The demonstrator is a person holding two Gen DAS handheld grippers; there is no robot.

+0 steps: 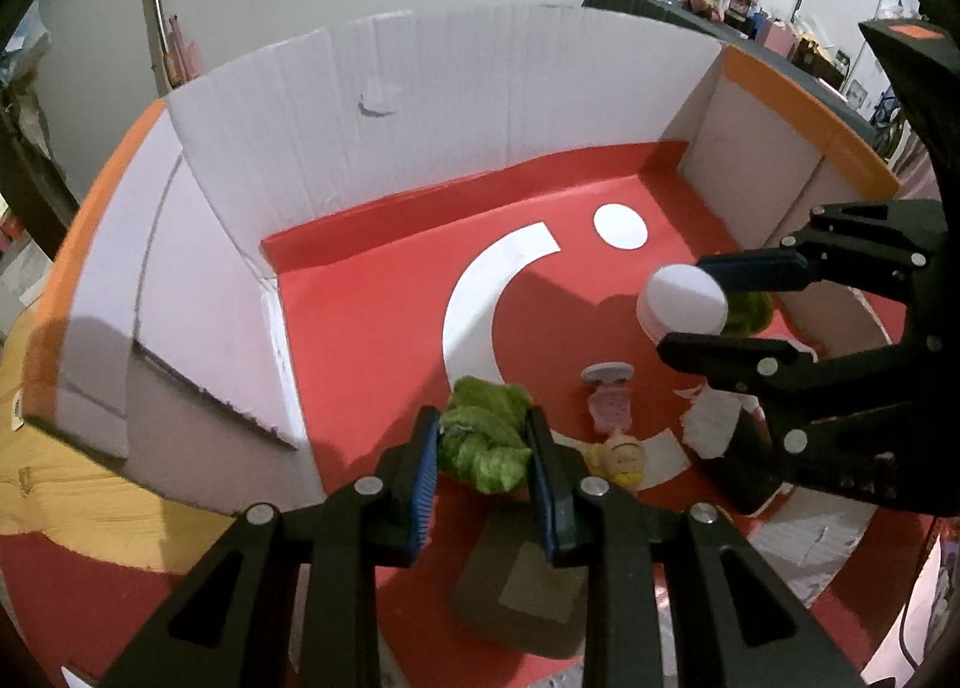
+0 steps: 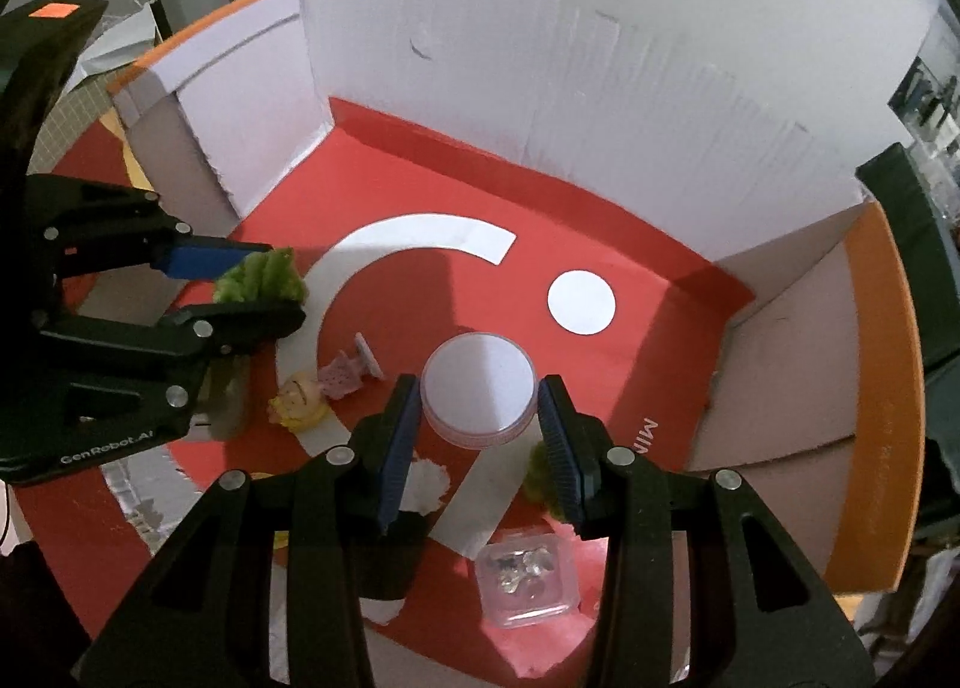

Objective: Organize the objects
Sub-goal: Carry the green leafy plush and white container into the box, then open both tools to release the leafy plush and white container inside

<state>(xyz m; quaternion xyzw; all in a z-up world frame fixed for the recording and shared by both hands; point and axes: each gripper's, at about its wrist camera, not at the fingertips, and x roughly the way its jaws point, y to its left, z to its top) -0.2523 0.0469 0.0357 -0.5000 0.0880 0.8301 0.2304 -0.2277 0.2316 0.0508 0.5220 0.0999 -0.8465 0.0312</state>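
Note:
My left gripper (image 1: 483, 439) is shut on a green leafy lettuce toy (image 1: 486, 436) and holds it above the red floor of the cardboard box (image 1: 360, 280). It also shows in the right wrist view (image 2: 258, 286), where the lettuce toy (image 2: 261, 277) sits between its jaws. My right gripper (image 2: 477, 418) is shut on a round white-lidded jar (image 2: 478, 388); in the left wrist view the right gripper (image 1: 690, 304) holds the jar (image 1: 681, 301) aloft. A small doll figure (image 1: 612, 430) lies on the floor between the grippers, also seen in the right wrist view (image 2: 318, 388).
White box walls (image 2: 480, 76) with orange rims (image 2: 882, 388) enclose the red floor. A clear plastic case (image 2: 528, 577) lies near the front. A second green piece (image 2: 537, 475) sits under my right finger. A dark block with torn white paper (image 1: 738, 448) stands right of the doll.

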